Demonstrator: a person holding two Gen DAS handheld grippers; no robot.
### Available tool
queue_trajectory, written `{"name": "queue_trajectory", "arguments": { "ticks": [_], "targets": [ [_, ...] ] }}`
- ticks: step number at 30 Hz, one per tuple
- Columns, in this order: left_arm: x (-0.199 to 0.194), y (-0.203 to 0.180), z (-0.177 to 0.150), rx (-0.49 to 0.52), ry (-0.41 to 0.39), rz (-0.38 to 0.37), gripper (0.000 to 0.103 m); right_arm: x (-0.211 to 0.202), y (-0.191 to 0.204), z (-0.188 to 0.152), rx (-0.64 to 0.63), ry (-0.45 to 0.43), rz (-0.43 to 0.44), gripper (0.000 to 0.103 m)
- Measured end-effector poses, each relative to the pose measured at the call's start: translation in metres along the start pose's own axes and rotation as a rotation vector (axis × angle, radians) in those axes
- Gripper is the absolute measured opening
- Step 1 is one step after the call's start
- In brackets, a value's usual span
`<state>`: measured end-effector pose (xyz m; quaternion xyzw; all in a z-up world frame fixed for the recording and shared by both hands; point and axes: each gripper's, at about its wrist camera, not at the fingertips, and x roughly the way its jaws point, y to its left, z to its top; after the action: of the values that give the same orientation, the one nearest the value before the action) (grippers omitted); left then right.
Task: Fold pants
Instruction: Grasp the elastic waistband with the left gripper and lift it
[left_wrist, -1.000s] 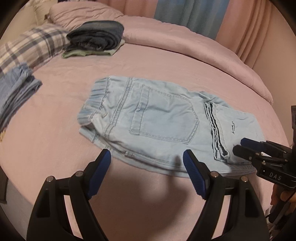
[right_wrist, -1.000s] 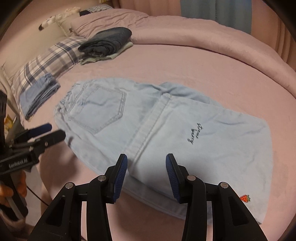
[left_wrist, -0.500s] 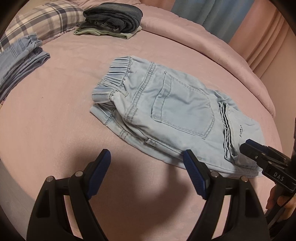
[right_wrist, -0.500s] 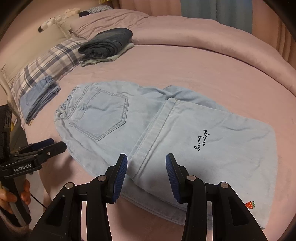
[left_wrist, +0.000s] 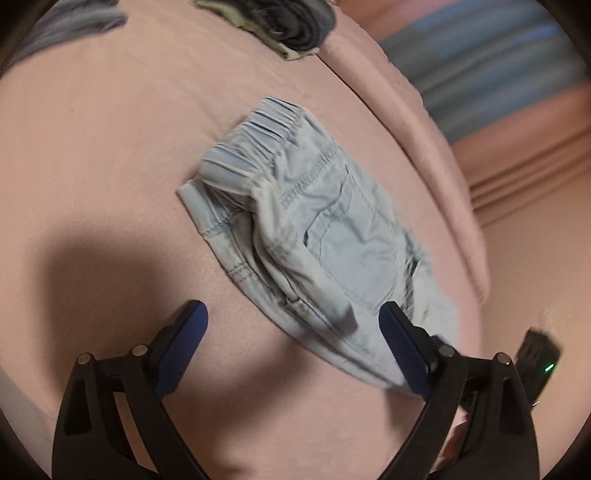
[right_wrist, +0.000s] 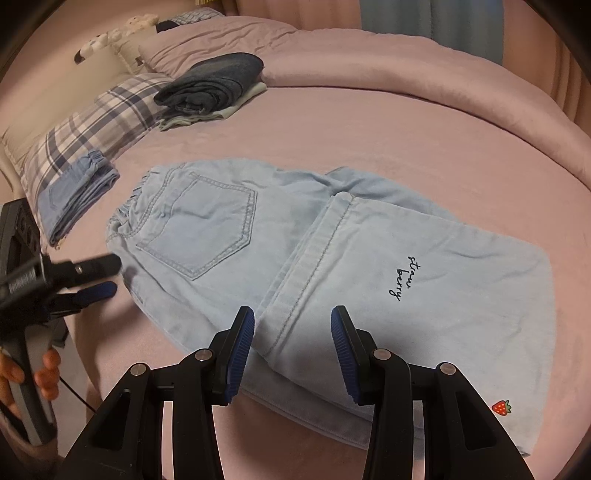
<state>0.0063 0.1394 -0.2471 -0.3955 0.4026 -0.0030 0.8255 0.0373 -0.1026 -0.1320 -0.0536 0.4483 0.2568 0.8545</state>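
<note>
Light blue denim pants (right_wrist: 332, 251) lie on the pink bed (right_wrist: 369, 122), one leg folded over with a "strawberry" script on top and the elastic waistband to the left. My right gripper (right_wrist: 293, 325) hovers over the folded leg's near edge, its jaws partly apart and pinching nothing. My left gripper (right_wrist: 110, 276) sits by the waistband end, held by a hand (right_wrist: 44, 376). In the blurred left wrist view, the left gripper (left_wrist: 291, 317) has its jaws opening wide. The near edge of the pants (left_wrist: 325, 229) lies between its fingers, but the pads do not press on it.
A stack of folded dark jeans (right_wrist: 214, 85) sits at the far side of the bed. A plaid pillow (right_wrist: 96, 125) with folded blue pants (right_wrist: 77, 195) lies at the left. A rolled pink duvet (right_wrist: 406, 62) rims the far and right side.
The left gripper has rolled and swung closer to the waistband end, and its jaws have spread wider. The right gripper and the pants have kept still.
</note>
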Motion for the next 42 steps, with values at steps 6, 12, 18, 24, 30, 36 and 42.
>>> {"name": "queue_trajectory", "arguments": {
  "ticks": [6,12,18,24,30,36,42],
  "targets": [
    [-0.006,0.020,0.006,-0.140,-0.001,-0.115,0.094,-0.001,-0.002,0.001,0.008,-0.006,0.003,0.044],
    [0.001,0.016,0.022,-0.149,-0.058,-0.127,0.095,-0.002,-0.003,0.000,0.009,-0.011,0.009,0.044],
    [0.010,0.009,0.034,-0.143,-0.099,-0.133,0.102,-0.003,-0.004,-0.002,0.017,-0.010,0.004,0.044],
    [0.018,0.006,0.047,-0.154,-0.072,-0.149,0.080,-0.002,-0.004,0.000,0.016,-0.012,-0.006,0.044],
    [0.015,0.002,0.041,-0.113,-0.063,-0.090,0.036,0.007,-0.005,0.013,0.008,-0.017,-0.024,0.044],
    [-0.017,-0.043,0.035,0.104,-0.155,-0.080,0.032,0.033,0.006,0.025,-0.053,0.043,-0.046,0.029],
    [-0.027,-0.099,0.017,0.328,-0.196,-0.077,0.032,0.052,0.019,0.022,-0.124,0.059,-0.100,0.028]
  ]
}}
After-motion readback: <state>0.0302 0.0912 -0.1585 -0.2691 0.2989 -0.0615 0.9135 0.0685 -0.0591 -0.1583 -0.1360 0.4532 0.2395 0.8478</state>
